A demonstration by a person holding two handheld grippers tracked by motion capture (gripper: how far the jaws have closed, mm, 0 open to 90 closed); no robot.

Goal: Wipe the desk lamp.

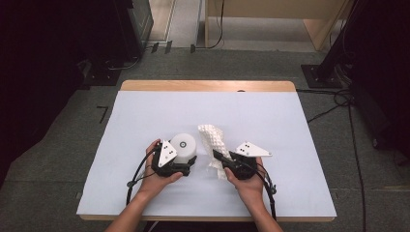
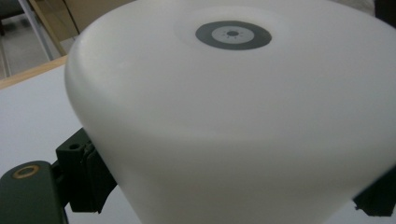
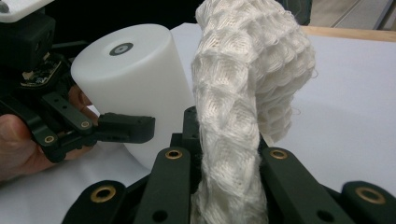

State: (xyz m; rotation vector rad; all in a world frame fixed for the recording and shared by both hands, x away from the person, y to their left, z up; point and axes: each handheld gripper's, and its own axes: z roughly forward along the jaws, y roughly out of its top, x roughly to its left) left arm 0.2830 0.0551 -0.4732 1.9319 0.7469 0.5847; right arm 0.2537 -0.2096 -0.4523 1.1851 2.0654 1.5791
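Observation:
A white plastic cylinder (image 1: 184, 144) with a small grey ring on its top stands on the white table cover, left of centre. My left gripper (image 1: 181, 157) is shut on it, one jaw on each side. In the left gripper view the cylinder (image 2: 224, 116) looms close between the black pads (image 2: 88, 172). A white knitted cloth (image 1: 212, 137) rises bunched and upright from my right gripper (image 1: 220, 157), which is shut on its lower part. In the right gripper view the cloth (image 3: 243, 70) stands between the jaws of my right gripper (image 3: 224, 149), beside the cylinder (image 3: 130, 74).
The table (image 1: 145, 111) is covered by a white sheet, with a wooden strip (image 1: 208, 85) bare at the far edge. Dark equipment stands on the floor at left and right. Cables (image 1: 338, 101) trail past the right side. A wooden cabinet (image 1: 270, 19) stands behind.

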